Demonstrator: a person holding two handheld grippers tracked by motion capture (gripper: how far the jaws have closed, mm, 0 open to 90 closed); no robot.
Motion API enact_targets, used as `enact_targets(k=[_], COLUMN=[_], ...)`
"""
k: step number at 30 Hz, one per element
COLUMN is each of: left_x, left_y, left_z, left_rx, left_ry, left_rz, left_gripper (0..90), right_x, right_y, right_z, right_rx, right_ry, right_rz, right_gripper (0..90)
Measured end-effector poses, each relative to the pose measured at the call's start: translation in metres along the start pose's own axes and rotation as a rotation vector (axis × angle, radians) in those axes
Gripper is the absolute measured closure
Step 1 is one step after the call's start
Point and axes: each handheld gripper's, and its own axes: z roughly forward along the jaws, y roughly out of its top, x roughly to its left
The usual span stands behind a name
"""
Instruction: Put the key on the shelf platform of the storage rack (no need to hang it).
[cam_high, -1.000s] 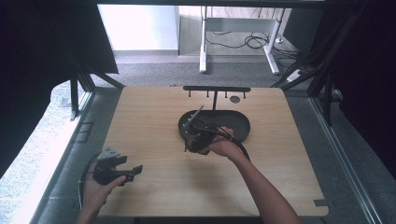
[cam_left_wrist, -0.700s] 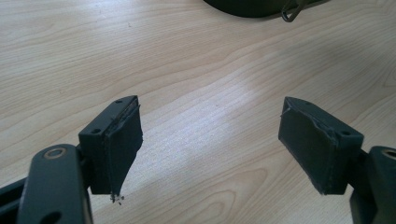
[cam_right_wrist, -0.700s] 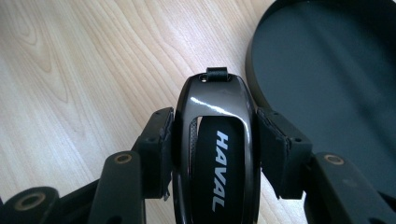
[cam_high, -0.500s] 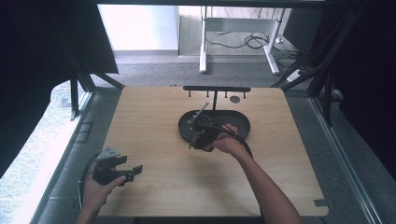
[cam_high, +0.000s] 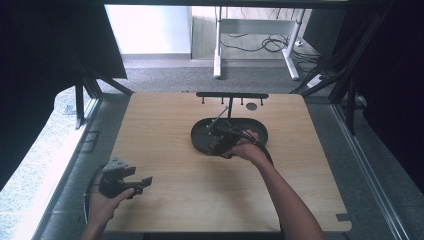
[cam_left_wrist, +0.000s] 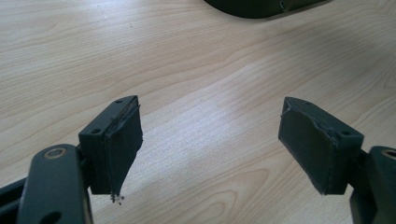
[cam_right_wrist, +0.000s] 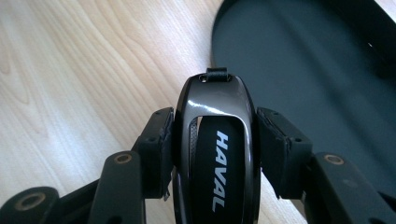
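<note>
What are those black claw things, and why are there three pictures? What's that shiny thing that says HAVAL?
A person sits at a wooden table and holds a squeeze tool in each hand. Each tool is a gripper with two black jaws, like big tweezers.

One picture comes from a camera high above the table. The other two come from little cameras riding on the grippers, so you look along their jaws.

The left gripper is near the table's edge, open, with nothing between its jaws. The right gripper is squeezing a shiny dark car key with HAVAL written on it. It is at the edge of a black oval tray. Behind the tray stands a small black rack with hooks.
</note>
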Motion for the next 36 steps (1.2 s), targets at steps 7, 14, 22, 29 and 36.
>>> enact_targets(k=[7, 14, 22, 29, 36], left_x=[0.0, 0.0, 0.0, 0.0, 0.001], left_y=[0.0, 0.0, 0.0, 0.0, 0.0], left_z=[0.0, 0.0, 0.0, 0.0, 0.0], left_rx=[0.001, -0.002, 0.0, -0.001, 0.0], left_ry=[0.0, 0.002, 0.001, 0.002, 0.002], left_rz=[0.001, 0.001, 0.001, 0.0, -0.002], left_gripper=[21.8, 21.8, 21.8, 21.8, 21.8], right_x=[-0.012, -0.018, -0.022, -0.028, -0.034], right_y=[-0.003, -0.004, -0.003, -0.002, -0.001], right_z=[0.003, 0.004, -0.003, -0.006, 0.0], right_rx=[-0.003, -0.003, -0.027, -0.044, -0.035], right_ry=[-0.006, -0.009, -0.014, -0.026, -0.034], right_rz=[0.013, 0.027, 0.038, 0.049, 0.051], right_gripper=[49.1, 49.1, 49.1, 49.2, 49.1])
